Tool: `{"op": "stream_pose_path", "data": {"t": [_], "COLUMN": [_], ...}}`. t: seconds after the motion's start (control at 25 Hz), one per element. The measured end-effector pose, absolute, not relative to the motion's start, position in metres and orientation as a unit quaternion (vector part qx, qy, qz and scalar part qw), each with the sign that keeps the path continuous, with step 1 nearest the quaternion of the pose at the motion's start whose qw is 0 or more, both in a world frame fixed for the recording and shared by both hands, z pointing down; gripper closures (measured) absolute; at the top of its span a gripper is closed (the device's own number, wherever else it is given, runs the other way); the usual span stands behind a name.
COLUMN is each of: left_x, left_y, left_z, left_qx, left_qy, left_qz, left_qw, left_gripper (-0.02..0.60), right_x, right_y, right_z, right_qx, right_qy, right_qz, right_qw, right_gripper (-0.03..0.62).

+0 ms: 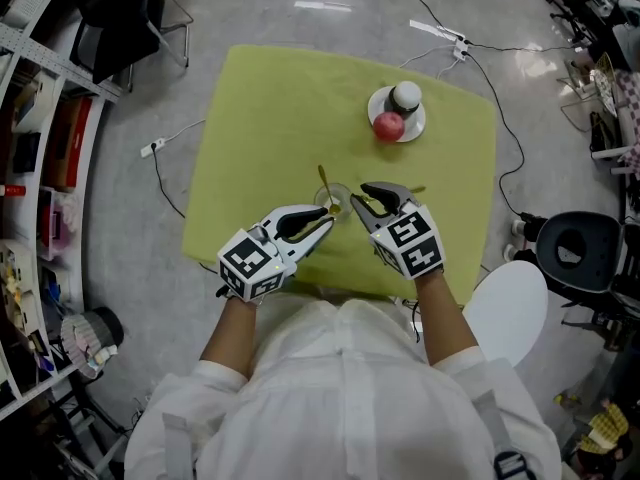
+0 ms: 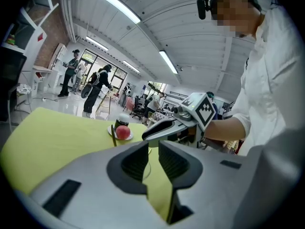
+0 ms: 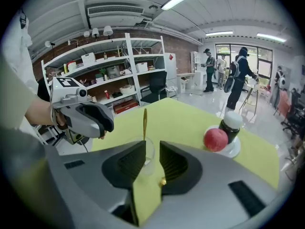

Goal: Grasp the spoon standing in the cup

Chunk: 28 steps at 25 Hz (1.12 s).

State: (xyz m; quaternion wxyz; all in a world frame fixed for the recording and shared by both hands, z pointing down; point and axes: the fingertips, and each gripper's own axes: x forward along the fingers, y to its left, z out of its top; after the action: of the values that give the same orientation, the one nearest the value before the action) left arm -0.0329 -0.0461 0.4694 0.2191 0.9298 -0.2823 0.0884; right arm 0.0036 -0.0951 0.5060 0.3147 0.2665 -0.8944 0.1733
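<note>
A workshop with loaded shelves and strip lights surrounds a table [image 1: 260, 108] draped in yellow-green cloth, where a clear cup [image 1: 336, 201] holds a thin gold spoon [image 3: 145, 120] standing nearly upright. The right claw [image 3: 151, 149] is released, jaws parted with only cloth between them, and the cup sits just ahead, partly behind one jaw. The left claw [image 2: 153, 149] is likewise released and empty, close on the cup's other side. The likely trouble is a jaw catching the cup's rim (it looks light) and tipping it, or the slim handle slipping aside as the pads meet; the two claws could also bump, being so near each other
</note>
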Motion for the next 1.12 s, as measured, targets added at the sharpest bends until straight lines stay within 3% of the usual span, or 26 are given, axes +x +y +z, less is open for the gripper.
{"op": "stream_pose_path", "data": {"t": [0.8,1.12], "left_x": [-0.060,-0.066], "left_y": [-0.048,-0.053], "left_z": [0.474,0.473], "left_qx": [0.927,0.928], "left_qy": [-0.286,-0.282], "left_qz": [0.093,0.091], "left_qw": [0.226,0.226], "left_gripper": [0.515,0.515], "right_x": [-0.050,-0.049], "right_y": [-0.105,-0.107], "right_z": [0.532,0.536], "right_qx": [0.236,0.242], "right_qy": [-0.885,-0.877], "right_qz": [0.173,0.164], "right_qw": [0.363,0.380], "right_gripper": [0.522,0.566]}}
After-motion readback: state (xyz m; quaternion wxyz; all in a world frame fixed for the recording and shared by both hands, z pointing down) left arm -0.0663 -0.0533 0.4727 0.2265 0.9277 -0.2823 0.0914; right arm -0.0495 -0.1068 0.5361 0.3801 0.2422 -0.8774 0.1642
